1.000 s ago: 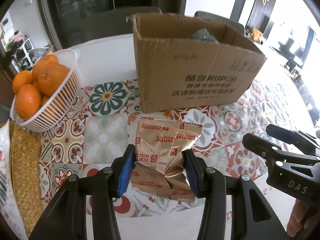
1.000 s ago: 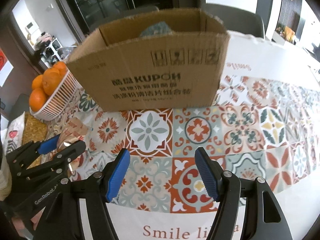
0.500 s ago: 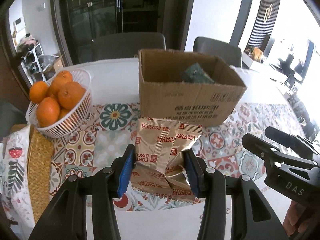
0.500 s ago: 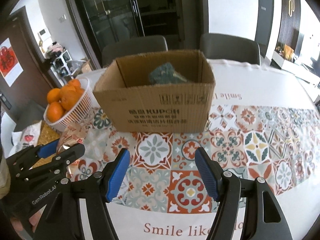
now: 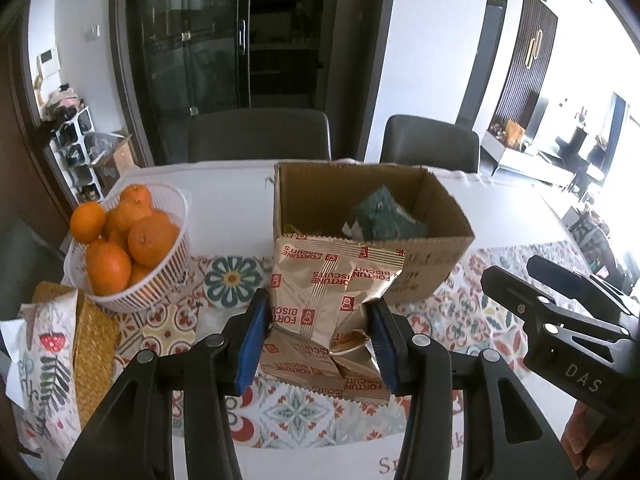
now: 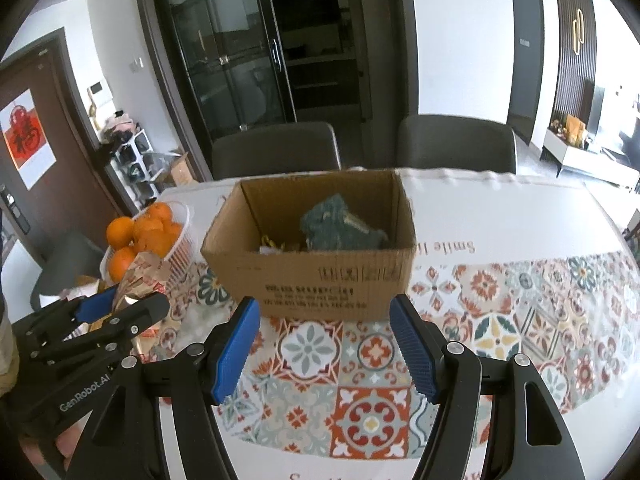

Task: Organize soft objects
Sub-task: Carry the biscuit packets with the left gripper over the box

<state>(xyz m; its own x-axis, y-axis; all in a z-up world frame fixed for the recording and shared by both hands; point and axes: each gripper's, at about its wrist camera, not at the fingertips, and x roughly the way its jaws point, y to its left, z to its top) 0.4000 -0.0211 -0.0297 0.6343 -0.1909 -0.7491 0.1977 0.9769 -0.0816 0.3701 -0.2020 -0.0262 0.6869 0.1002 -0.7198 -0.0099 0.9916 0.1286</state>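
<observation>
Left fingers (image 5: 256, 344) pinch crinkled foil biscuit packet (image 5: 332, 300); right fingers (image 6: 236, 356) spread wide, facing corrugated box (image 6: 316, 280).

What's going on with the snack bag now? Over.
Left gripper shut on biscuit bag, held up short of box. Right gripper open, empty. Nothing between bag and box.

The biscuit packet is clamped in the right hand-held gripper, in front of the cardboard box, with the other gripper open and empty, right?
Not quite: the left hand-held gripper clamps the biscuit packet, as the left wrist view shows. The right hand-held gripper is the open, empty one, facing the cardboard box.
</observation>
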